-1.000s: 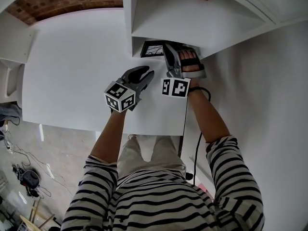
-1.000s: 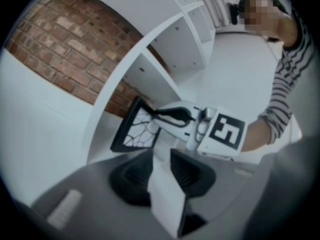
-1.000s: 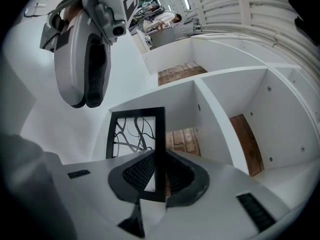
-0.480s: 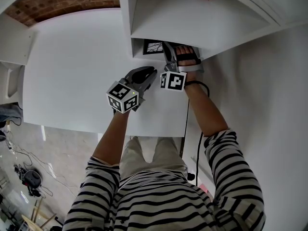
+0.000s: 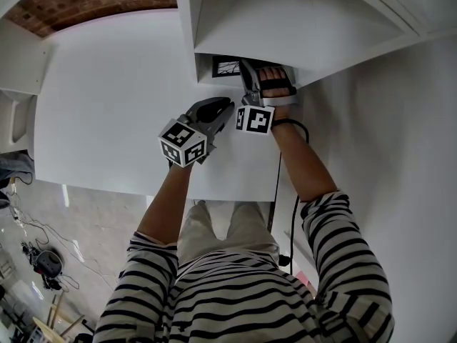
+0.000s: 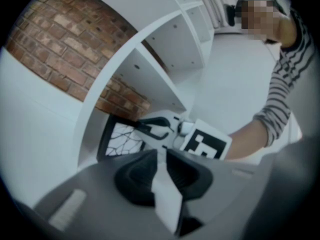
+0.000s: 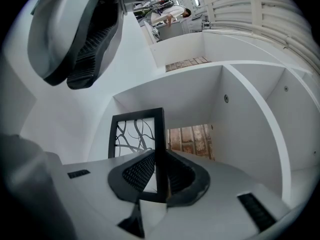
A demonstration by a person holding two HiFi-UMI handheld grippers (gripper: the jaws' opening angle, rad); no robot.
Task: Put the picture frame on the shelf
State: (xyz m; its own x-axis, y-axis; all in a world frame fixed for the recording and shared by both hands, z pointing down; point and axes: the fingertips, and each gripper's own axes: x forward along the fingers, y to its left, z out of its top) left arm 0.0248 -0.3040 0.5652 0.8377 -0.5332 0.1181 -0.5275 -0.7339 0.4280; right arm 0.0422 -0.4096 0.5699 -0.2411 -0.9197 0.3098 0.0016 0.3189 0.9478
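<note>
Picture frame (image 7: 136, 134) going into shelf (image 7: 240, 129)
Pinched by right fingers (image 7: 137, 173); seat flat on shelf before releasing (left fingers (image 6: 134, 176) just closing, empty).

We see a matt black picture frame (image 7: 136, 134) between ribbed, rubbery-looking fingers (image 7: 137, 176); beyond them, smooth white shelf (image 7: 250, 134) panels and rough brick (image 7: 190, 141).

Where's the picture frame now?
Centre of the right gripper view: the frame, upright inside a shelf compartment, right edge clamped by the right gripper.
</note>
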